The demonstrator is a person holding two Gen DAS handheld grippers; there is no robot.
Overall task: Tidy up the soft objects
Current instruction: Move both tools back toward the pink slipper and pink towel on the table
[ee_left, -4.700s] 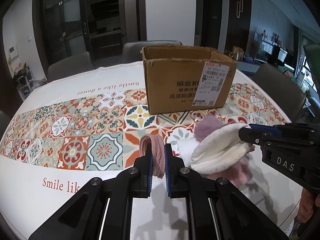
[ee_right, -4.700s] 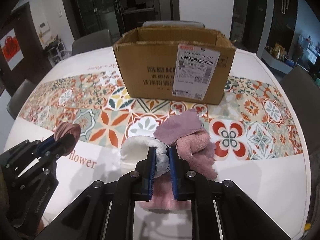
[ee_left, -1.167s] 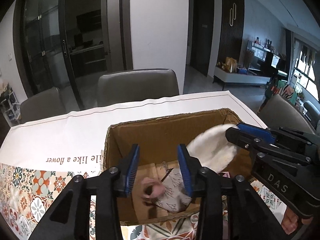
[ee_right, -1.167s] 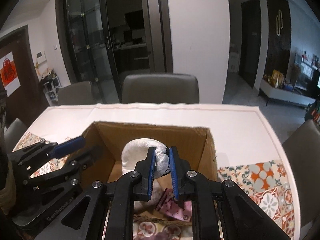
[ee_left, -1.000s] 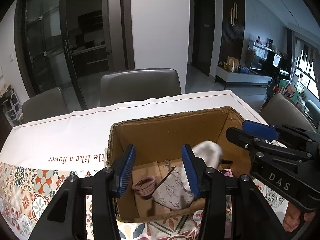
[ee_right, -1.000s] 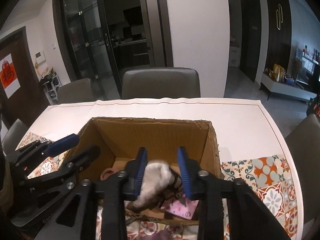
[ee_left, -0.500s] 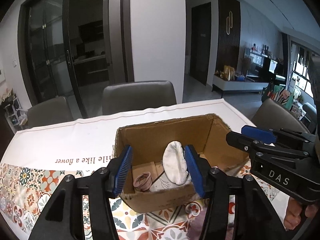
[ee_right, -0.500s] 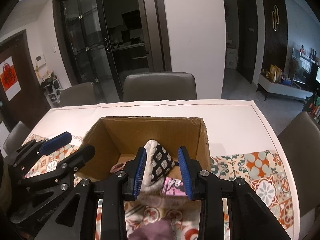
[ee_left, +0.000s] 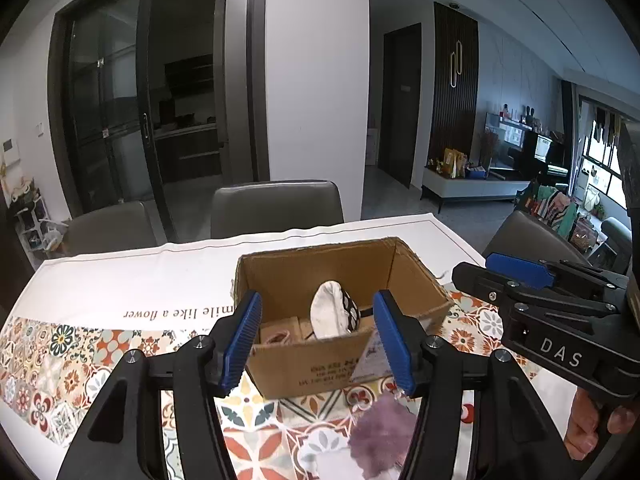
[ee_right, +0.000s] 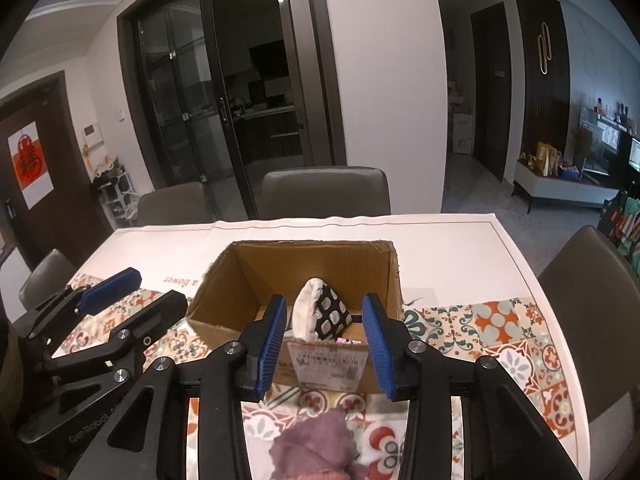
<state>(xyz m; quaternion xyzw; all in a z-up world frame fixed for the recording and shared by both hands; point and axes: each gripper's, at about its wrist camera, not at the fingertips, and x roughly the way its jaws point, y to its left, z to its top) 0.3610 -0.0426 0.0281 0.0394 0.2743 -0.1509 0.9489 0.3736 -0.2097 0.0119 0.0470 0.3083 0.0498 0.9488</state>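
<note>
From the left wrist camera, the cardboard box point(ee_left: 344, 316) stands straight ahead of the left gripper point(ee_left: 320, 340) and beyond its tips, on the patterned tablecloth point(ee_left: 80, 344). In the box a white pouch with a black patterned face point(ee_left: 330, 314) stands up on end, its long axis near vertical, with a small pink band point(ee_left: 276, 336) low in the box's left part. The left gripper's jaws are spread, have just been opening, and hold nothing; the box only shows through the gap. What is left to tidy lies the other way: a mauve fuzzy cloth point(ee_left: 384, 428) sits on the tablecloth nearer than the box, low and to the right between the gripper's arms, so I judge the next move is back and down. The right gripper point(ee_left: 516, 276) hovers to the right, level with the box's right wall. From the right wrist camera, the box point(ee_right: 304, 280) is again ahead and the pouch point(ee_right: 320, 314) leans against its near wall. The right gripper point(ee_right: 324, 344) has its jaws parted, less widely, just been opening, empty. The mauve cloth point(ee_right: 316, 444) lies directly below and near, between this gripper's arms, so the right hand looks the better placed for it. The left gripper point(ee_right: 132, 292) hangs to the left, beside the box.
</note>
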